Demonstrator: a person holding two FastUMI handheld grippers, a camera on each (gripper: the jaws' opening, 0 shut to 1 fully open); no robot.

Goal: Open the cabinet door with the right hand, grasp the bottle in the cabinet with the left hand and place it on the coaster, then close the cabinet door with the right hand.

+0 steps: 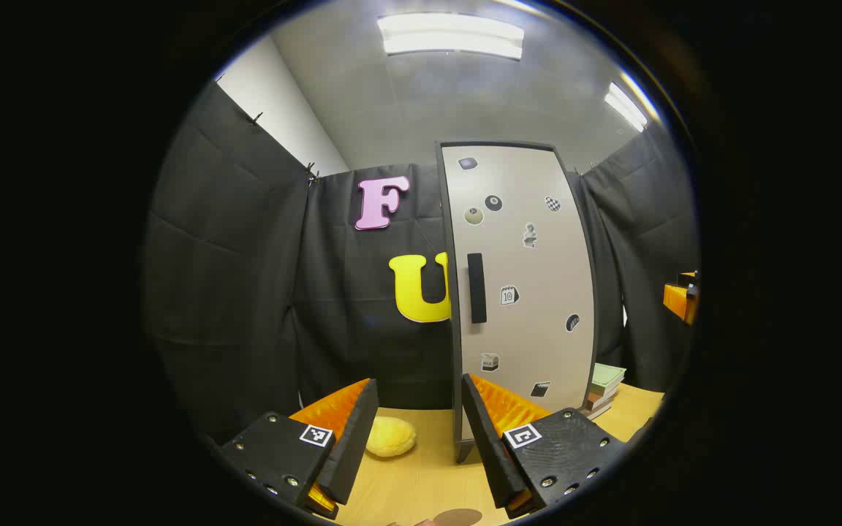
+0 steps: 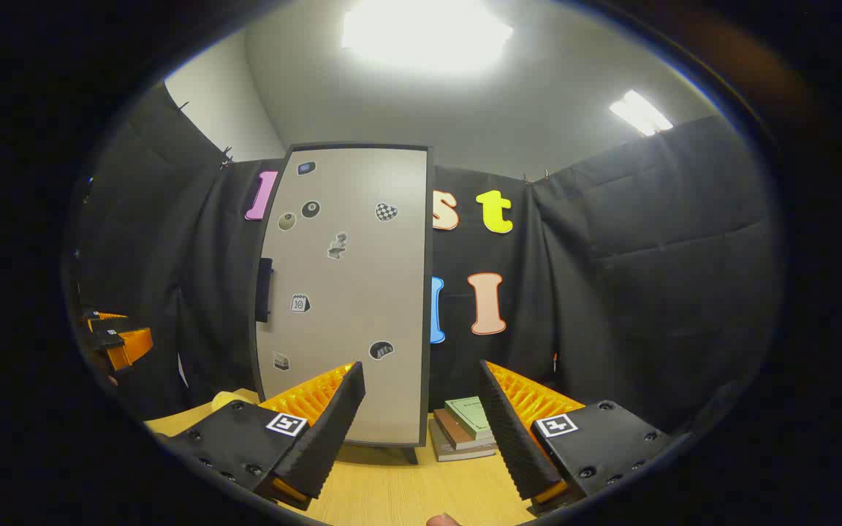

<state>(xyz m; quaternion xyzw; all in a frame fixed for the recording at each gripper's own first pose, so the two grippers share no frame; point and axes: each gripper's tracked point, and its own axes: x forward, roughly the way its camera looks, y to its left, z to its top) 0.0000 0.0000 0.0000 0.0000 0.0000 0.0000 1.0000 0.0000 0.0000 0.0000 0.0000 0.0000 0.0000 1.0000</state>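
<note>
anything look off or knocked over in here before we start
Nothing stands out. The cabinet door is shut and upright, the books beside it sit in a neat stack, and both hand-held grippers, left and right, hang open above the table.

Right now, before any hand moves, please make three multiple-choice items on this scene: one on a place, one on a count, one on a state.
1. Where does the stack of books lie?
A. On the table beside the cabinet
B. On top of the cabinet
C. Between the fingers of a hand-held gripper

2. How many handles does the cabinet door have?
A. One
B. Two
C. Three

3. How is the cabinet door?
A. Closed
B. Wide open
C. Taken off

Key: 1 A, the books rest on the table next to the cabinet's foot. 2 A, one dark handle stands near the door's edge. 3 A, the door covers the front, so nothing inside shows.
</note>
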